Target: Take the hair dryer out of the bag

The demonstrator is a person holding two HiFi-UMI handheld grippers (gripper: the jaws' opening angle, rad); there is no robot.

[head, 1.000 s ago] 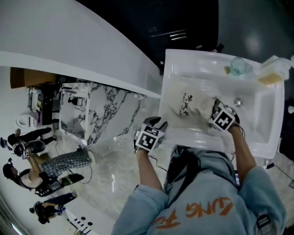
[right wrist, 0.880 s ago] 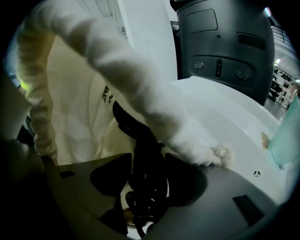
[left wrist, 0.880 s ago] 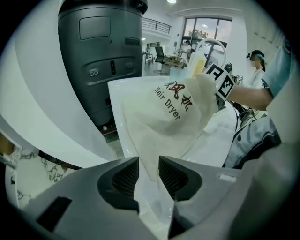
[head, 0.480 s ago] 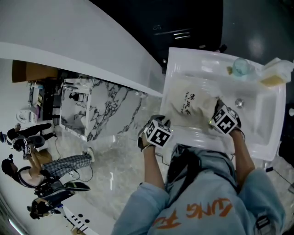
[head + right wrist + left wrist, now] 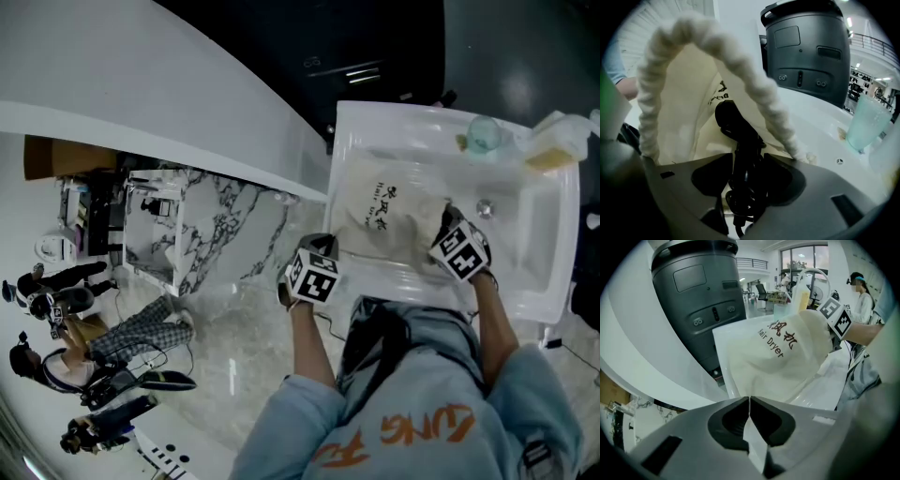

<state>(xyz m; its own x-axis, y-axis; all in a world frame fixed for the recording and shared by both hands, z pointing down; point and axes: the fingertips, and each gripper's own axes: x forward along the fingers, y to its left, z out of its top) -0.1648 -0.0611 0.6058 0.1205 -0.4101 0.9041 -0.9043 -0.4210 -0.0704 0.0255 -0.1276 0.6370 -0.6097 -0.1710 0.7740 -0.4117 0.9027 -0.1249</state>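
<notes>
Your left gripper (image 5: 749,403), jaws just closed on the edge of the cream bag (image 5: 783,362), your right gripper (image 5: 746,174), jaws just narrowed, clamping the black hair dryer (image 5: 739,129) inside the bag's mouth, bag lying in the sink (image 5: 548,225).

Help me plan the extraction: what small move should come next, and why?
Probably draw the right gripper back, pulling the hair dryer out of the bag. Its fingers have just closed on the black handle at the bag's mouth, while the left gripper, also just closed, pinches the bag's fabric to anchor it.
</notes>
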